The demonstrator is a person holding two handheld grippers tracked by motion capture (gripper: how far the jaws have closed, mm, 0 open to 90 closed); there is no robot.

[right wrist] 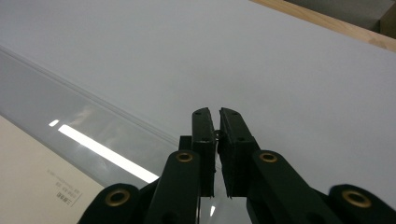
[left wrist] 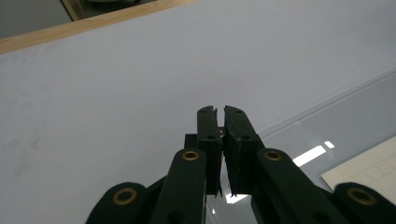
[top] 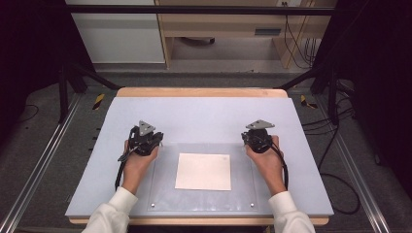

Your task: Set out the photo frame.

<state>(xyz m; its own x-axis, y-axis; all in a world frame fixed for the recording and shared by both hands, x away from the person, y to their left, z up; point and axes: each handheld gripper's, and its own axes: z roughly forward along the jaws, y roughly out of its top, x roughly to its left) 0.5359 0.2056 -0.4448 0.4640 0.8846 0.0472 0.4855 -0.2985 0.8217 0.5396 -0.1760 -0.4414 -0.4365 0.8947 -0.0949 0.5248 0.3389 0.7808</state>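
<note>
Beside paper sheet (top: 203, 171), both claws closed, empty

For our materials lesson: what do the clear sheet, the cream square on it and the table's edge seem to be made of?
Clear sheet: probably acrylic or similar plastic, glossy; it shows bright light reflections and small fixings at its near corners.
Cream square: looks like paper or thin card, matte, flat, with faint small print.
Table edge: appears to be light wood or wood veneer, tan, under a pale matte top of unclear material.

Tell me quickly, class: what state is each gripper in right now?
Left gripper: closed, holding nothing, at the clear sheet's left edge.
Right gripper: closed, holding nothing, at its right edge.
</note>
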